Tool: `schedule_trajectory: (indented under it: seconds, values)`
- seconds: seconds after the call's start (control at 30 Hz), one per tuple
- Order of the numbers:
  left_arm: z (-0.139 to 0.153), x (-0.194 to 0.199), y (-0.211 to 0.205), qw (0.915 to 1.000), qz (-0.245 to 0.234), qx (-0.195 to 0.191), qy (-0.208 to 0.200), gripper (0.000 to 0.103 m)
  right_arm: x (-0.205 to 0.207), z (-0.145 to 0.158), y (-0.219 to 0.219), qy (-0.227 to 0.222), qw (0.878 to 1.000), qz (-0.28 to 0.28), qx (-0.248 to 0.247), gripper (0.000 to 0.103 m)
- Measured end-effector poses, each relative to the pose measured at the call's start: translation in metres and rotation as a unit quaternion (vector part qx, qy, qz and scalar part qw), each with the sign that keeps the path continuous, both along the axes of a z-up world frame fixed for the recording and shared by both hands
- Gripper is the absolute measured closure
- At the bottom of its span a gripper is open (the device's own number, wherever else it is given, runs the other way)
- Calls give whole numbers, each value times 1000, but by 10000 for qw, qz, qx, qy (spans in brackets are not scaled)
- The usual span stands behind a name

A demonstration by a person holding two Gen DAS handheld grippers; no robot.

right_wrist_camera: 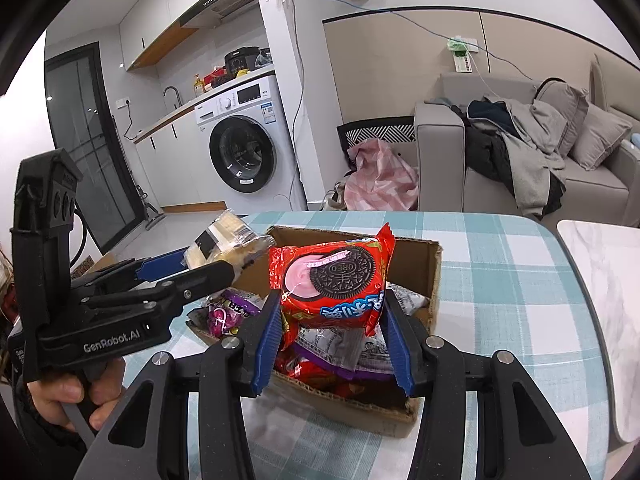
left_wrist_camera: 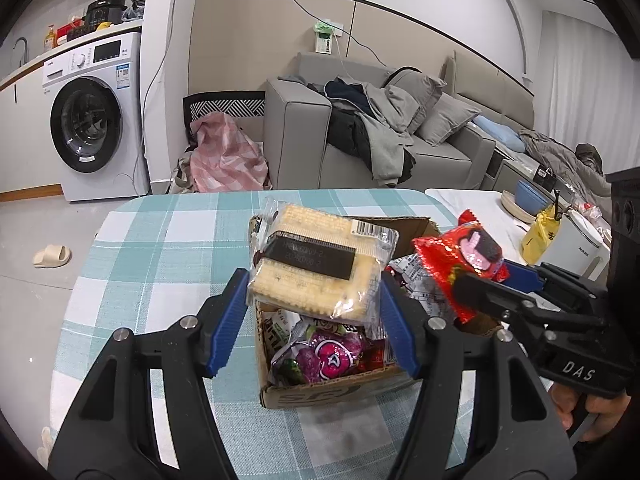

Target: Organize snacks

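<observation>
My left gripper (left_wrist_camera: 314, 300) is shut on a clear pack of pale crackers (left_wrist_camera: 320, 256) with a black label, held above an open cardboard box (left_wrist_camera: 320, 394) full of snack packets. My right gripper (right_wrist_camera: 332, 324) is shut on a red Oreo pack (right_wrist_camera: 332, 280), held above the same box (right_wrist_camera: 434, 264). In the left wrist view the right gripper (left_wrist_camera: 486, 280) comes in from the right with the red pack (left_wrist_camera: 460, 260). In the right wrist view the left gripper (right_wrist_camera: 208, 266) comes in from the left with the crackers (right_wrist_camera: 224, 238).
The box stands on a table with a teal checked cloth (left_wrist_camera: 160, 248). A white side table (left_wrist_camera: 480, 208) to the right carries a blue bowl (left_wrist_camera: 528, 198), a yellow bag (left_wrist_camera: 540, 236) and a white appliance (left_wrist_camera: 580, 244). A sofa (left_wrist_camera: 400, 140) and washing machine (left_wrist_camera: 92, 120) stand behind.
</observation>
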State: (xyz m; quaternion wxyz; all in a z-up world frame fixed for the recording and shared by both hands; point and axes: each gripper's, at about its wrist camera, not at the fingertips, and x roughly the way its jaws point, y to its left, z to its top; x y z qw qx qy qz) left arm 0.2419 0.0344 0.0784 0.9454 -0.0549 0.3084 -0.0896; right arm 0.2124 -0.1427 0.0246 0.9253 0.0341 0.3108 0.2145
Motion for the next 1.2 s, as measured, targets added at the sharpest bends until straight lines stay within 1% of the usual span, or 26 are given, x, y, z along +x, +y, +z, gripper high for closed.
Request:
schedule_trajectory:
  seconds: [0.1,0.2,0.4,0.47,0.53,0.67,0.73,0.77,0.8,0.87,0.93,1.0,1.07,1.1,1.13,1.2]
  values:
    - [-5,8,0,10000,-9,-35,31,42,7,-3,3,20,10000,-23,-2,55]
    - [-11,15,-1,10000,-13,-20,63,42,15,-7,7,34,9999,-68,-107,55]
    - [-26,22,-1,9998,-56,-29,206,42,26,-12,7,97,9995,-252,-134,55]
    - [-30,25,-3,9997,-69,3,231,42,30,-15,7,178,9994,-273,-113,55]
    - [-32,24,-3,9997,-85,14,233,42,30,-15,7,168,9995,-236,-138,54]
    - [-33,21,-4,9997,-104,51,223,41,23,-11,5,12,9996,-162,-234,46]
    - [-32,19,-2,9997,-71,47,220,40,18,-9,2,-36,9996,-149,-238,38]
    - [-30,16,-2,9997,-79,34,210,39,15,-8,0,-69,9996,-137,-240,36]
    - [-29,14,-1,9998,-96,18,199,37,12,-6,-1,-96,9995,-148,-255,32]
    - [-26,7,0,9998,-100,-3,190,32,6,-3,-6,-141,9995,-132,-247,29]
    - [-22,-1,1,9999,-85,-10,137,22,-3,1,-11,-196,9995,-121,-219,18]
    - [-18,-11,4,9999,-84,-45,84,18,-11,4,-16,-253,9994,-138,-188,11]
    - [-15,-22,7,9999,-108,-99,54,12,-19,7,-21,-260,9995,-109,-119,8]
    - [-14,-27,8,9999,-93,-119,28,4,-22,8,-23,-260,9995,-132,-109,4]
    - [-11,-33,8,9999,-58,-118,-10,1,-26,9,-25,-260,9995,-164,-116,1]
    - [-7,-46,10,9998,-72,-124,-108,1,-35,10,-28,-319,9992,-187,-123,0]
